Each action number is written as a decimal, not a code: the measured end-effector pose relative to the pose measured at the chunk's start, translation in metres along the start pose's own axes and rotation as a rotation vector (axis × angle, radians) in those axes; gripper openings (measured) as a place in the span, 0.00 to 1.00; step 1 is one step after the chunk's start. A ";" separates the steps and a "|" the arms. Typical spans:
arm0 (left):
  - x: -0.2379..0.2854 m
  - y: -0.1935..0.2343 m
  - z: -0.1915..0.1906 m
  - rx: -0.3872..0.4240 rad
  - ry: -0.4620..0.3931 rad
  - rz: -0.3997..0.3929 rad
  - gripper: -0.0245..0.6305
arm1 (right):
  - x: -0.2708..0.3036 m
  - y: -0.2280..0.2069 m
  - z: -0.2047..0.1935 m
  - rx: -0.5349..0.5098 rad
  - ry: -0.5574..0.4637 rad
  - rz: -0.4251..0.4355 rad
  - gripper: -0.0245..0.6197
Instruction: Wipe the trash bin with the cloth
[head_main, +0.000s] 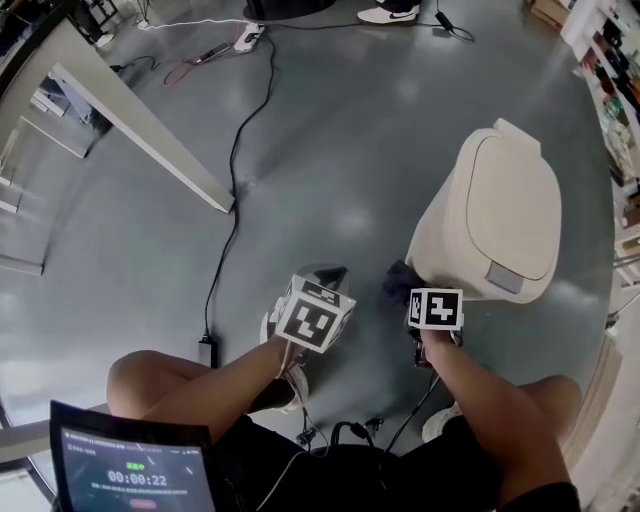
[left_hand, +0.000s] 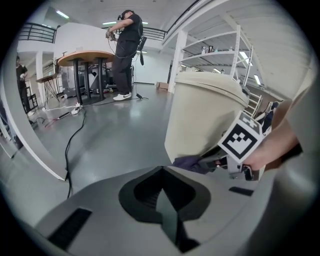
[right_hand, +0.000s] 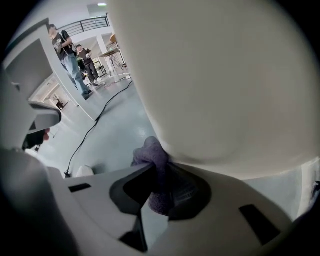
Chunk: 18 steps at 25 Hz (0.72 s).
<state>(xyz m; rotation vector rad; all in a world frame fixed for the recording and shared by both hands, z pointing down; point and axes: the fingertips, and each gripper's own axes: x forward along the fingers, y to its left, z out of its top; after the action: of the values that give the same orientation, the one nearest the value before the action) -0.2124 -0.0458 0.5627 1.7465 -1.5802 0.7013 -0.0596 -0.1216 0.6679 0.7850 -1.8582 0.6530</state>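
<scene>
Right gripper clamped on purple cloth, pressed to bin lower wall, frame centre. Left gripper closed, empty. Keep cloth flat, steady pressure, overlapping strokes

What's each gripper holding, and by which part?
The right gripper pinches the cloth by a bunched fold, against the trash bin. The left gripper holds nothing, jaws together.

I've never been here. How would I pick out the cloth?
Find the tall cream trash bin standing on the grey floor. Low on its side, the right gripper pinches a small bunched cloth in its jaws. It is the only soft, dark purple thing beside cream plastic and grey tools.
</scene>
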 end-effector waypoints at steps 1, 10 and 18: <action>0.001 0.000 0.001 -0.001 0.000 0.002 0.04 | -0.001 -0.003 -0.002 0.003 -0.001 -0.002 0.15; 0.027 -0.041 0.006 0.085 0.022 -0.033 0.04 | -0.018 -0.070 -0.031 0.052 0.006 -0.027 0.15; 0.032 -0.056 0.009 0.129 0.055 -0.070 0.04 | -0.039 -0.106 -0.047 0.087 0.013 -0.057 0.15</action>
<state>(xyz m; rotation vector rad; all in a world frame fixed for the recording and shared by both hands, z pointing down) -0.1533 -0.0706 0.5751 1.8494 -1.4574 0.8256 0.0594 -0.1466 0.6603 0.8855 -1.7990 0.7052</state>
